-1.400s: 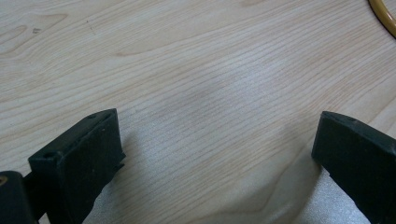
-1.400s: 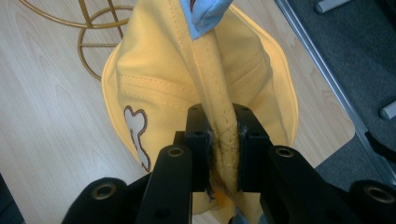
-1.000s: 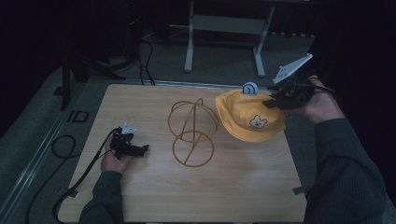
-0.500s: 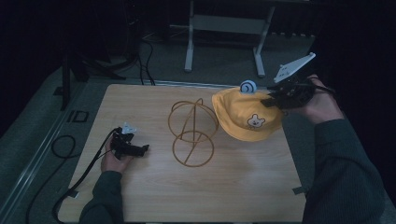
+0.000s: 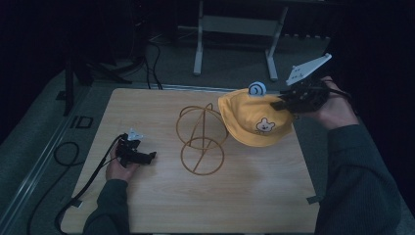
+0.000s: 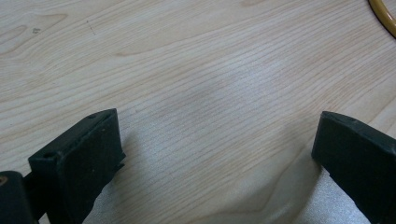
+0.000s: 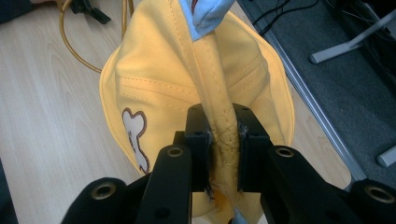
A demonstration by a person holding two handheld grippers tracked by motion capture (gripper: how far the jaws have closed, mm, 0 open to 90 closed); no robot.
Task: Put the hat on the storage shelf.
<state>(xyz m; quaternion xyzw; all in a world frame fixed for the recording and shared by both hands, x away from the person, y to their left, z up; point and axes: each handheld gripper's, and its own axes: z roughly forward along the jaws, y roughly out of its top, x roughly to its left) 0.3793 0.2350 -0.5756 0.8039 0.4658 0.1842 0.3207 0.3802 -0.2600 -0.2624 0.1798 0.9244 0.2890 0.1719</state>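
Note:
A yellow child's hat with a bear patch and a blue ear hangs above the table's right side, beside a gold wire stand. My right gripper is shut on the hat's folded brim, and the right gripper view shows the yellow fabric pinched between the pads of that gripper. My left gripper rests low on the table at the left, its jaws wide apart over bare wood with nothing between them.
The wooden table has room in front and at the left. A cable trails from the left gripper off the left edge. Grey floor and a metal frame's legs lie beyond the far edge.
The right gripper has carried the hat slightly left, toward the wire stand. The left gripper has stayed put.

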